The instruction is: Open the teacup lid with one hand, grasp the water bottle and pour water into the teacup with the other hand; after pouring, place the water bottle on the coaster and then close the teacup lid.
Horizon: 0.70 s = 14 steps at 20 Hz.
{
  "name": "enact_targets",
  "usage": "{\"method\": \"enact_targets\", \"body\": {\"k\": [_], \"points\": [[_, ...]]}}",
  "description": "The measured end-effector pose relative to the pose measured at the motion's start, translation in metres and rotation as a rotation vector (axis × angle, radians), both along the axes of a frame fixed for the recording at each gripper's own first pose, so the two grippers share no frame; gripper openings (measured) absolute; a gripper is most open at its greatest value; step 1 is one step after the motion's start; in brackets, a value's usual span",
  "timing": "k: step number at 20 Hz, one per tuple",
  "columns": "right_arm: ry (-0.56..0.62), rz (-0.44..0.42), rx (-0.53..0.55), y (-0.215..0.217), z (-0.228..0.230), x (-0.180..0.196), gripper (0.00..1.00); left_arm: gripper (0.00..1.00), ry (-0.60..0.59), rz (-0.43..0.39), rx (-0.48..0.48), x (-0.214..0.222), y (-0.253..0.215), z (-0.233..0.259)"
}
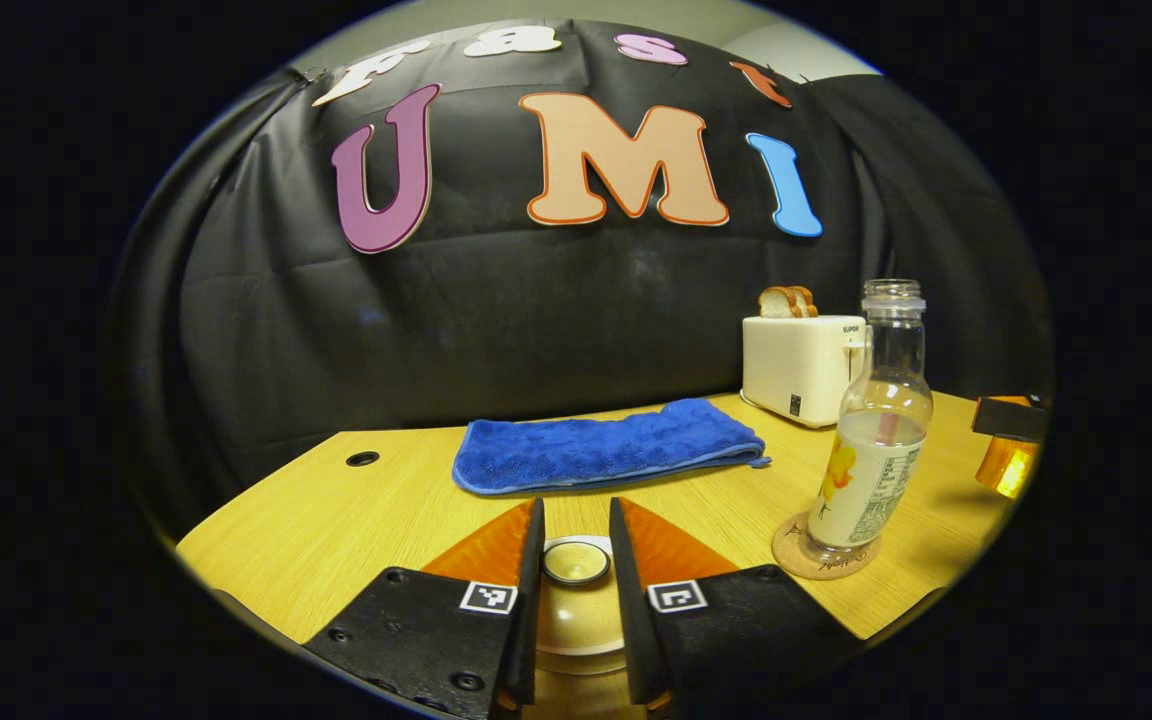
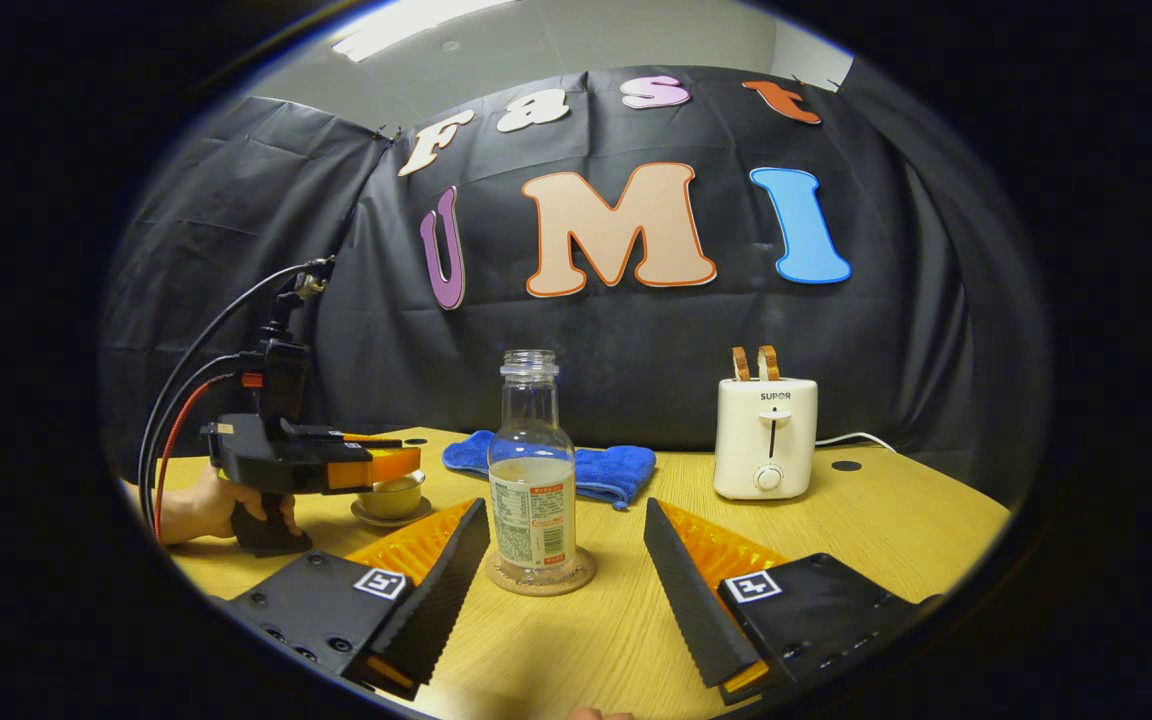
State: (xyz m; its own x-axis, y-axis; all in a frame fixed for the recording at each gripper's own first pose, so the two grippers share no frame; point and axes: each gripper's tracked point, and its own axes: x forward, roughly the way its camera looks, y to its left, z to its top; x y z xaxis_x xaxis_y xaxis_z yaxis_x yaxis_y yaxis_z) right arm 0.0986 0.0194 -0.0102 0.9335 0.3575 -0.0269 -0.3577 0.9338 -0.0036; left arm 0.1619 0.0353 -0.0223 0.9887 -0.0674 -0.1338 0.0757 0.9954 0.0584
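The pale teacup lid point(image 1: 576, 625) lies low between my left gripper's fingers, which press on its round knob point(image 1: 576, 562) from both sides; my left gripper point(image 1: 576, 510) is shut on it. In the right gripper view the left gripper point(image 2: 376, 467) hovers just over the teacup point(image 2: 391, 497) on its saucer, held by a hand point(image 2: 201, 510). The uncapped clear water bottle point(image 1: 876, 440), about half full, stands upright on the round cork coaster point(image 1: 794, 562). My right gripper point(image 2: 566, 507) is open, and the bottle point(image 2: 533, 480) and coaster point(image 2: 576, 582) sit just beyond its spread fingers, untouched.
A folded blue cloth point(image 1: 606, 445) lies at the back of the wooden table point(image 1: 336, 520). A white toaster point(image 1: 801, 365) with bread slices stands behind the bottle, right of the cloth point(image 2: 606, 470). Cables trail from the left gripper. A small hole point(image 2: 846, 465) marks the tabletop.
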Motion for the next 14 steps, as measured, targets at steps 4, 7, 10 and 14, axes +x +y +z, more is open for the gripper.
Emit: {"method": "enact_targets", "body": {"k": [4, 7, 10, 14], "points": [[0.000, 0.000, 0.000, 0.000, 0.000, -0.001, 0.92, 0.51, -0.030, 0.004, -0.022, -0.003, 0.002, 0.004], [-0.002, 0.000, 0.000, 0.000, -0.002, 0.002, 0.92, 1.00, -0.083, 0.017, -0.032, -0.008, 0.007, 0.012], [-0.002, -0.008, -0.001, -0.002, -0.003, 0.001, 0.92, 0.95, -0.128, 0.055, -0.074, -0.014, 0.016, 0.019], [-0.004, -0.044, -0.003, -0.009, -0.001, 0.002, 0.98, 0.96, -0.118, 0.116, -0.068, -0.033, 0.025, 0.016]]}}
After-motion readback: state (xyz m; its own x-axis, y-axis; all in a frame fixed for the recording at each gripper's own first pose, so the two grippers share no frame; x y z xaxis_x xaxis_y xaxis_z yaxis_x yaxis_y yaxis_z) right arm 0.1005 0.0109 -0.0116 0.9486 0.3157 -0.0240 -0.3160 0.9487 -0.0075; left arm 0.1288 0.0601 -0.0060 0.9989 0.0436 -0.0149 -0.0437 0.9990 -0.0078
